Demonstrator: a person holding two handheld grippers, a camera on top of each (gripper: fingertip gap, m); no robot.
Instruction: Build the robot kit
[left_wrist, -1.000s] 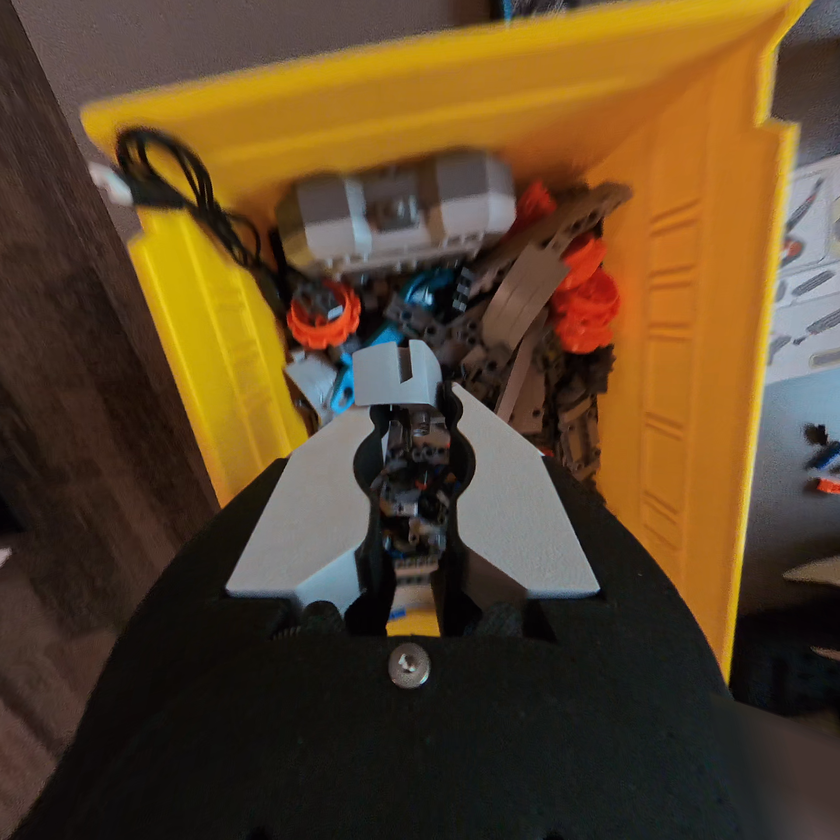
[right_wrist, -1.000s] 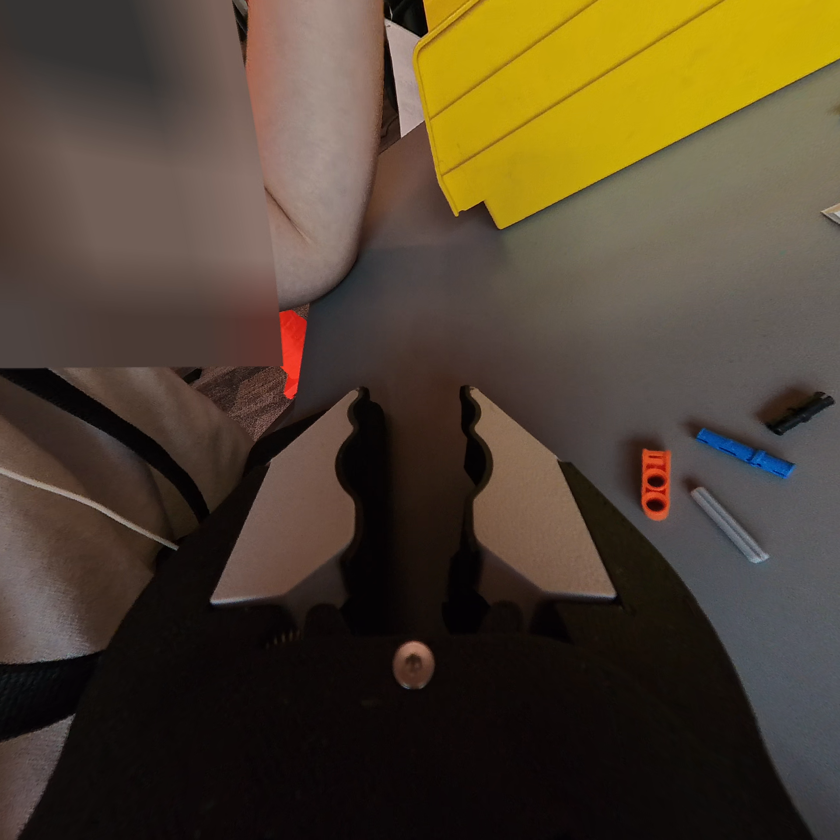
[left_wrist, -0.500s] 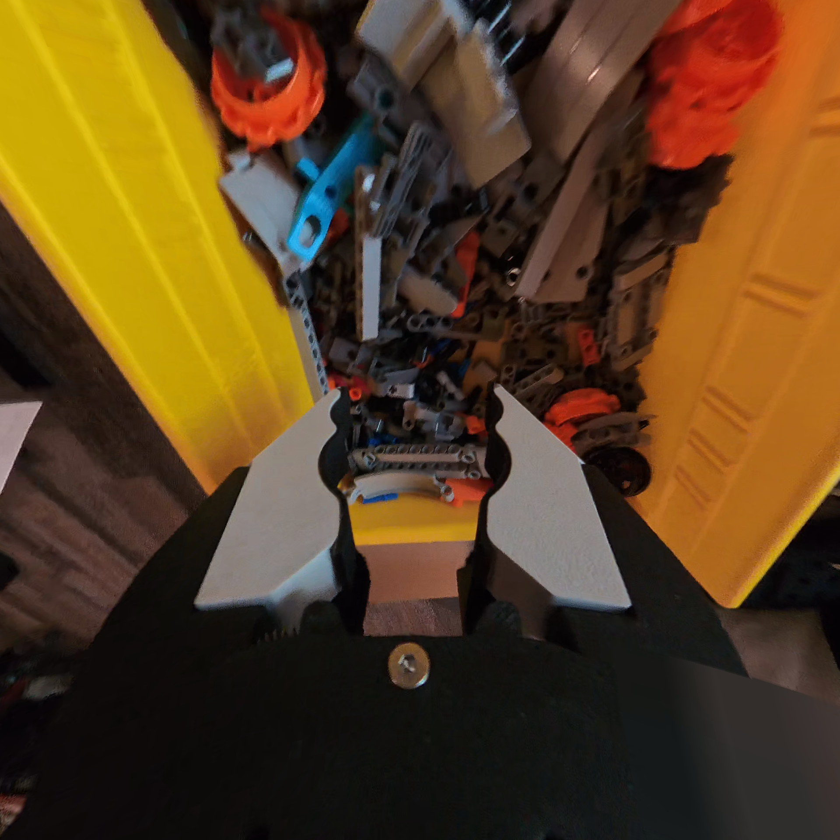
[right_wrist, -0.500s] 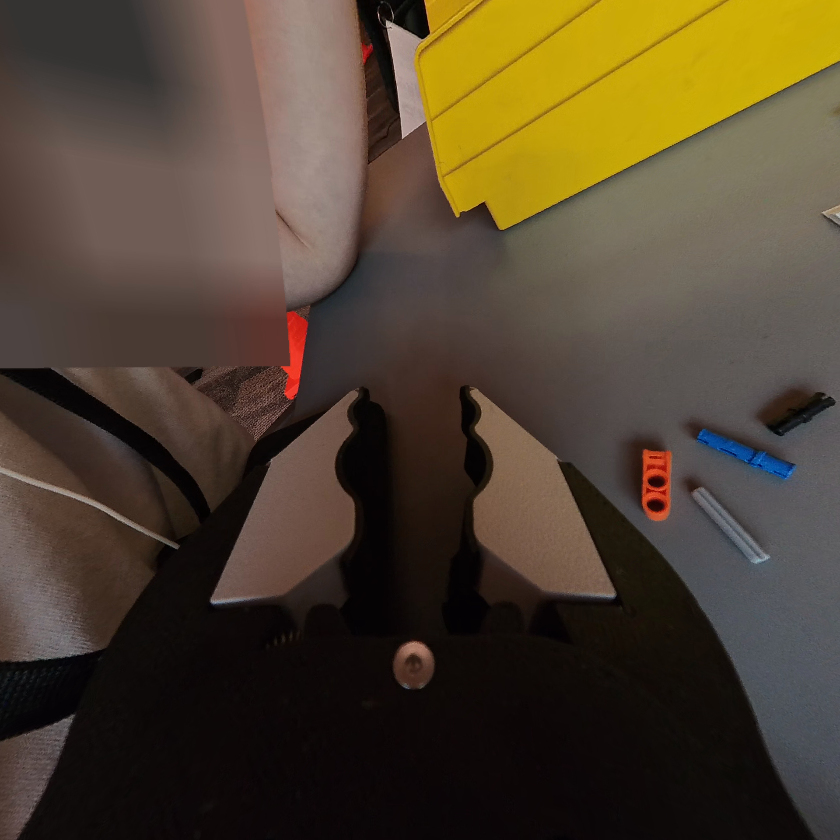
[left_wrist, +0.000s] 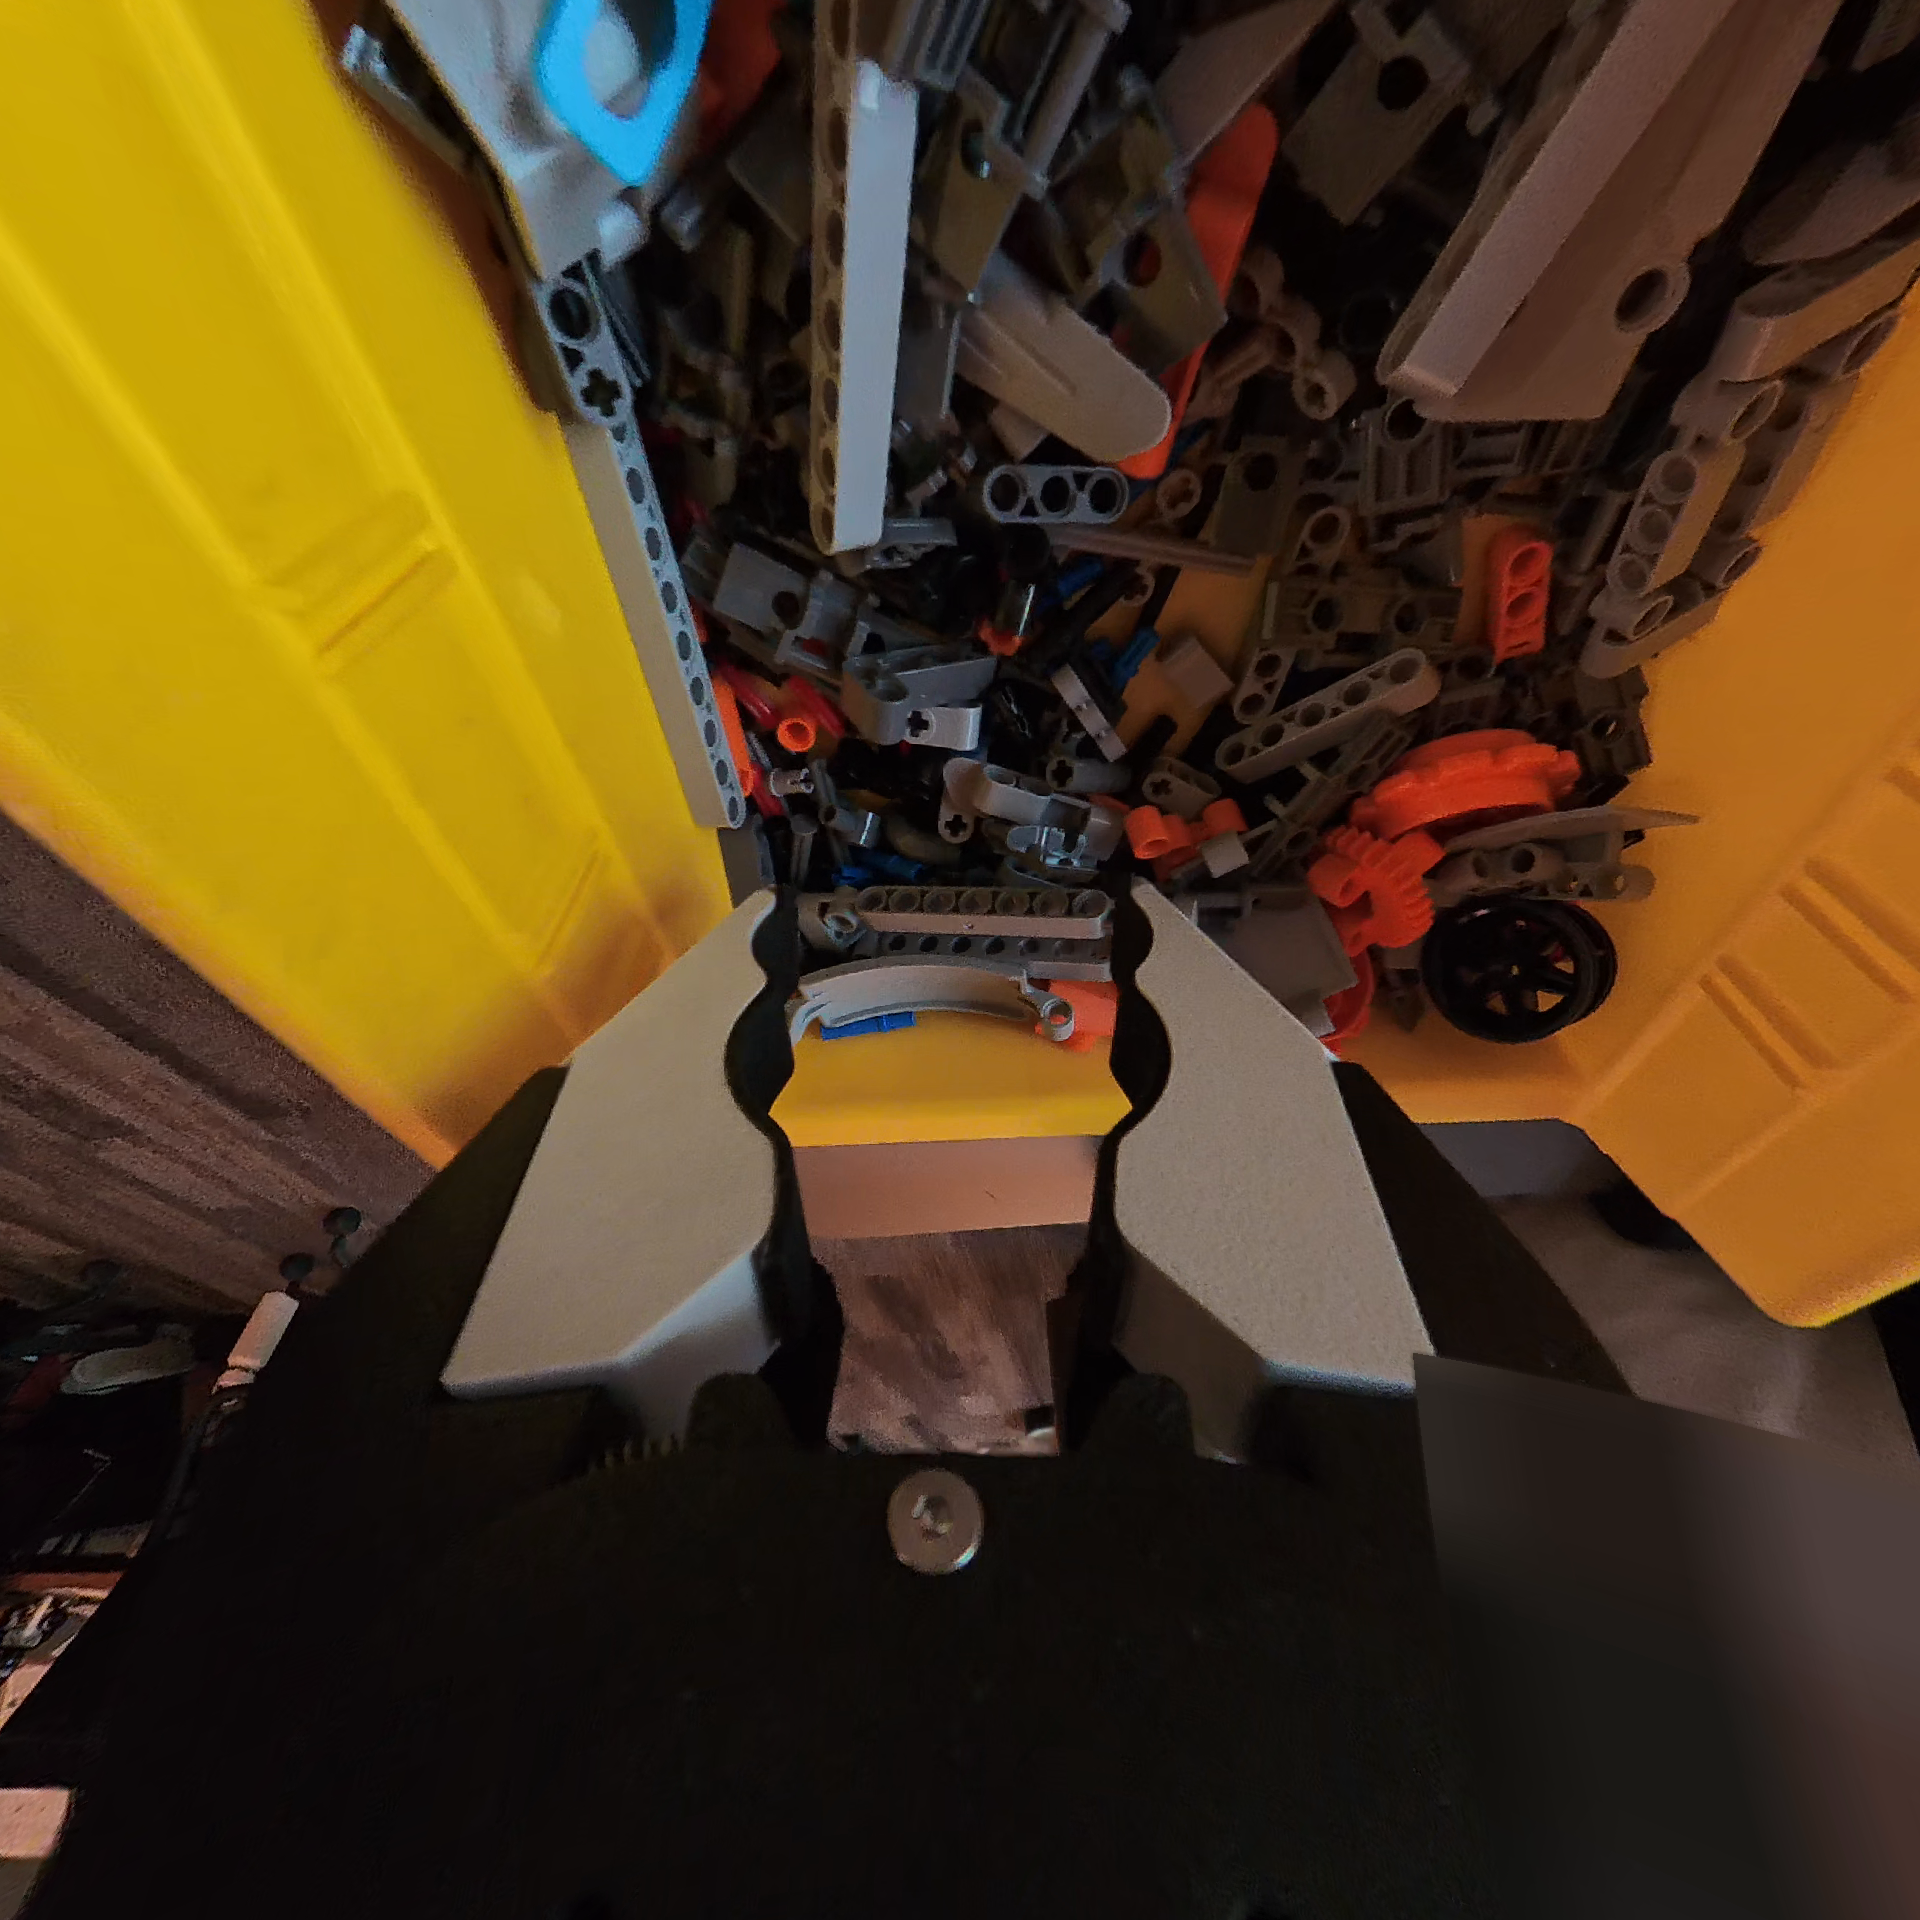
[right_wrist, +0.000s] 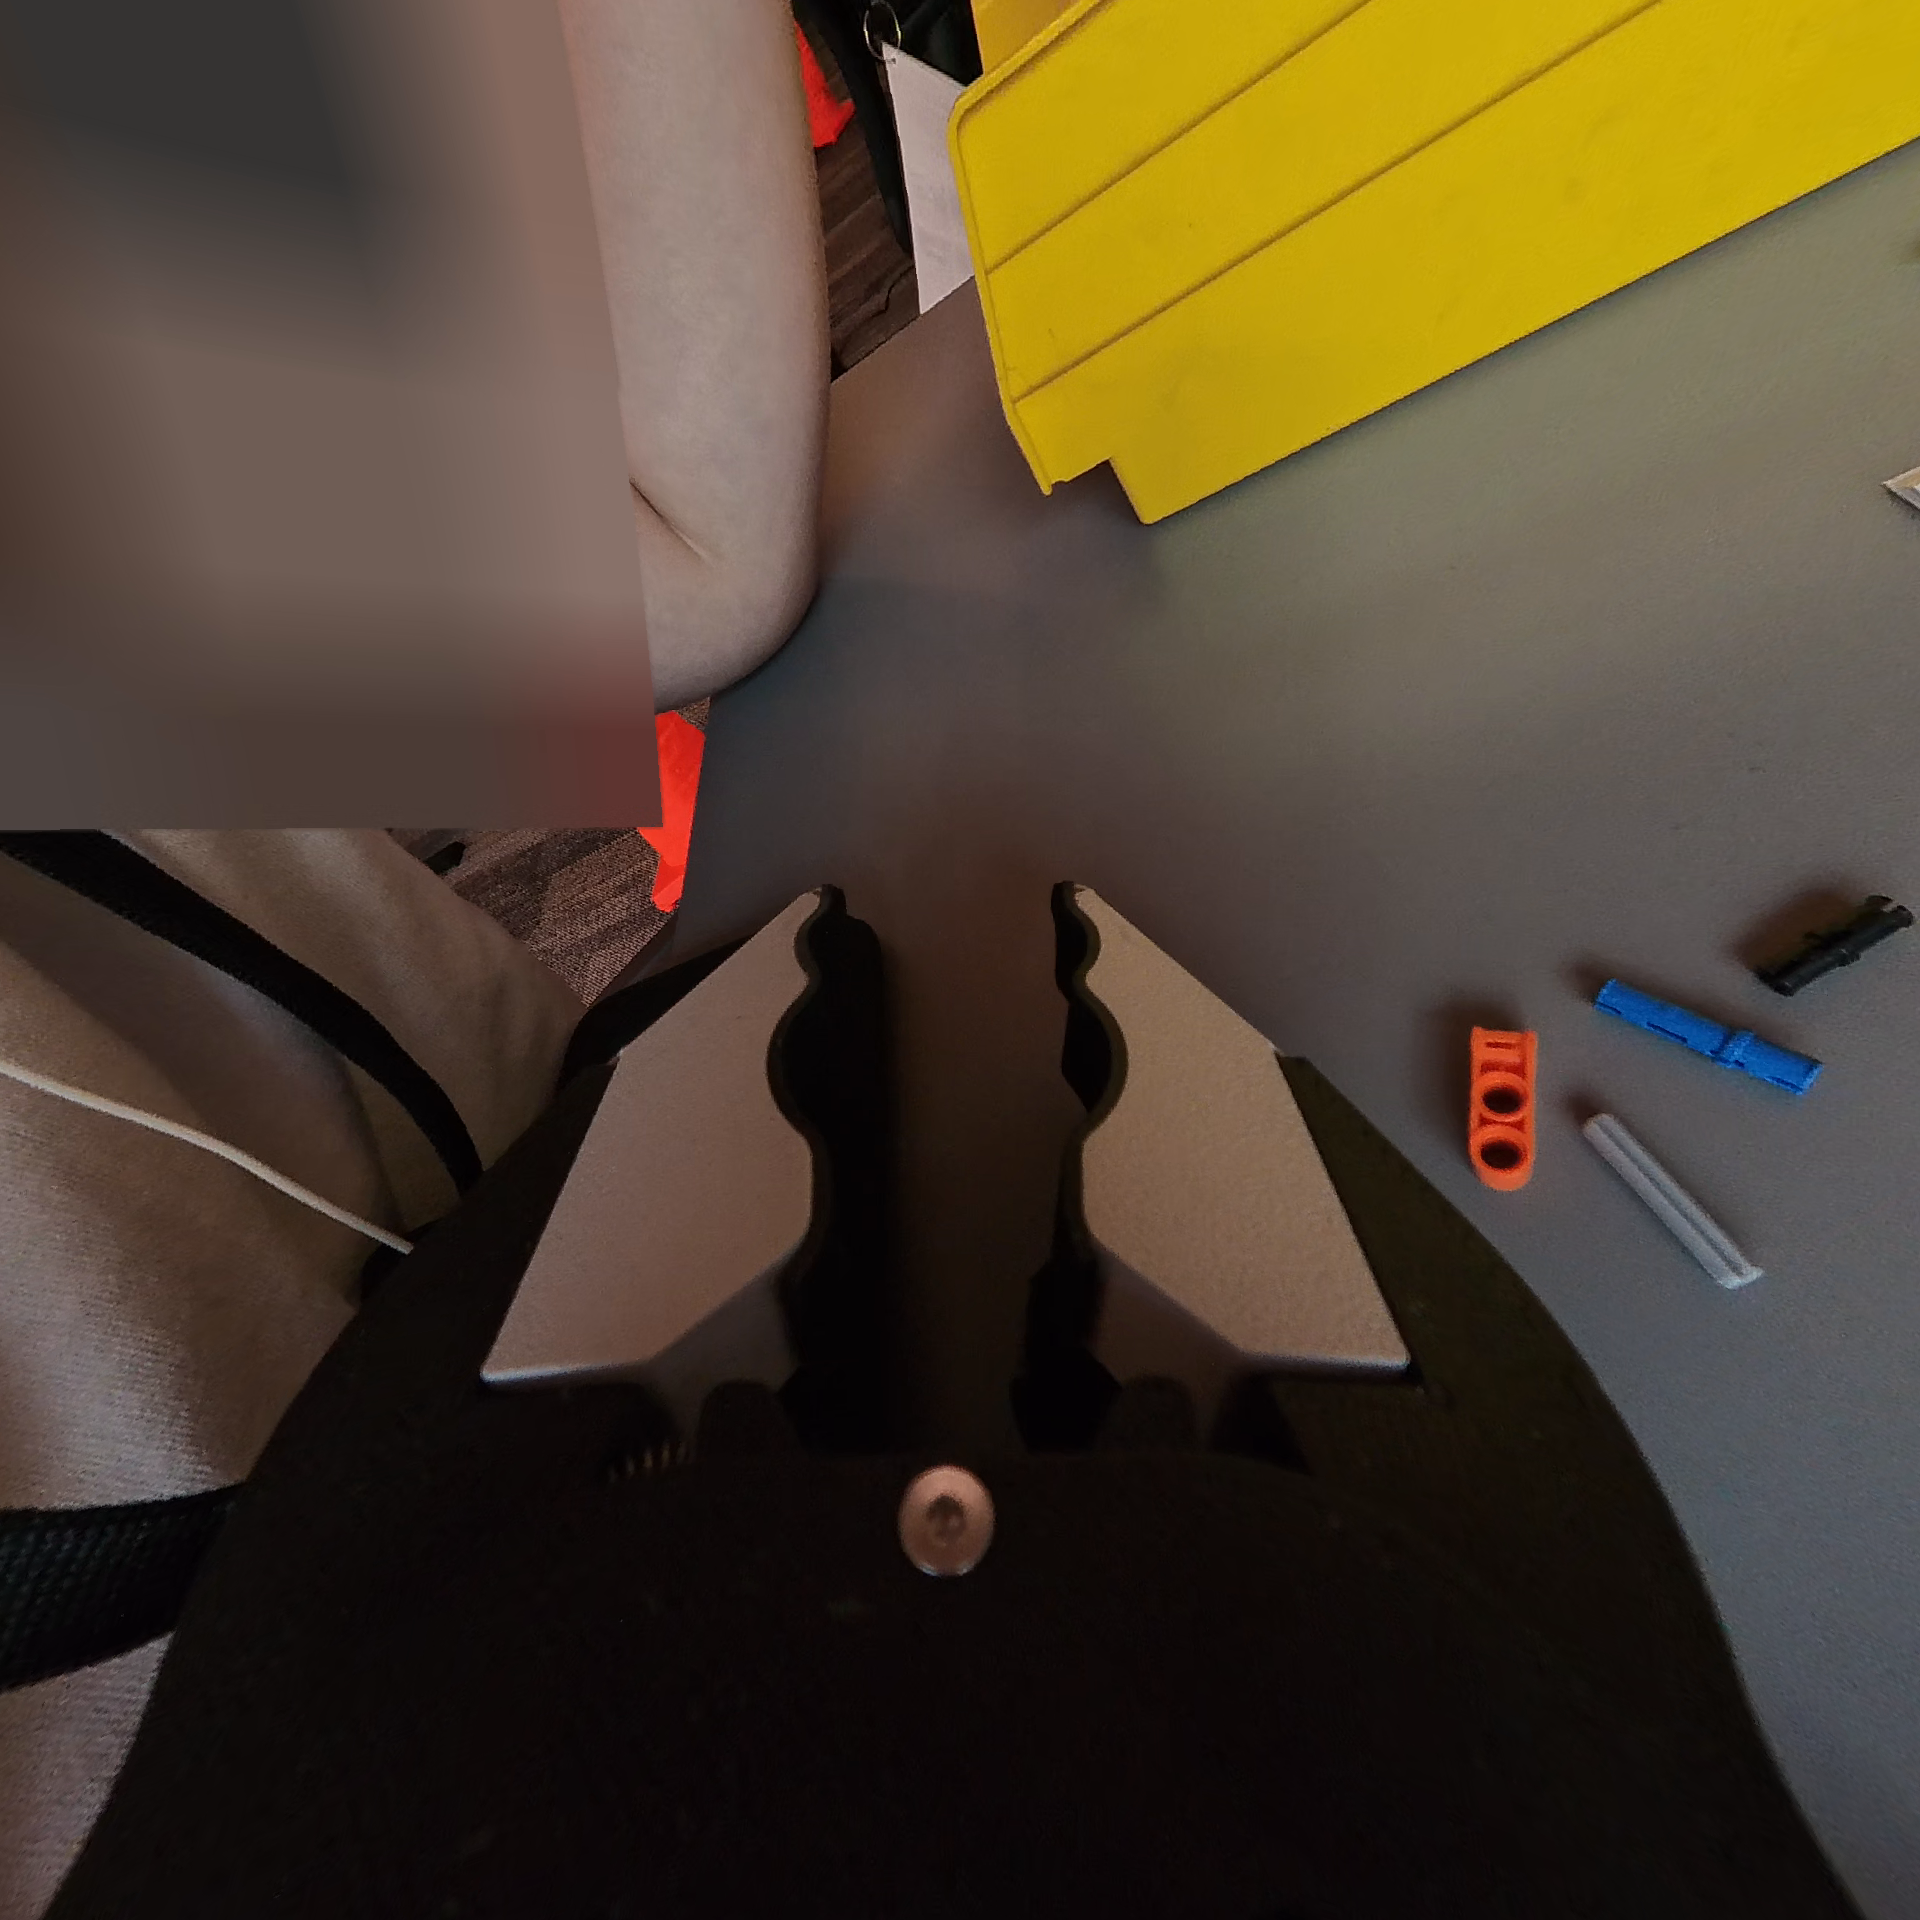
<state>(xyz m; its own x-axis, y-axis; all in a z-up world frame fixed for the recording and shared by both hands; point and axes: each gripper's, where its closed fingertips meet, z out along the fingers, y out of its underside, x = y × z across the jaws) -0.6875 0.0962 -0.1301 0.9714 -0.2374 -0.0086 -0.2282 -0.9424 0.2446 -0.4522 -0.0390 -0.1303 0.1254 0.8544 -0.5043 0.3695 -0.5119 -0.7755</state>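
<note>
Left gripper (left_wrist: 945, 935): jaws apart, empty, hanging over the near end of the yellow bin (left_wrist: 312, 540), closest to a grey holed beam (left_wrist: 966, 914).
Right gripper (right_wrist: 940, 914): jaws apart, empty, above the grey surface (right_wrist: 1299, 727).
Loose pieces: orange connector (right_wrist: 1501, 1107), blue pin (right_wrist: 1704, 1034), grey axle (right_wrist: 1668, 1200), black pin (right_wrist: 1834, 940).

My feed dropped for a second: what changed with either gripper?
The left gripper let go of the light grey piece it held a second ago, opened, and moved down into the yellow bin, now just above the grey beam near the front edge. The right gripper stayed open over the table; the small parts beside it did not move.
</note>
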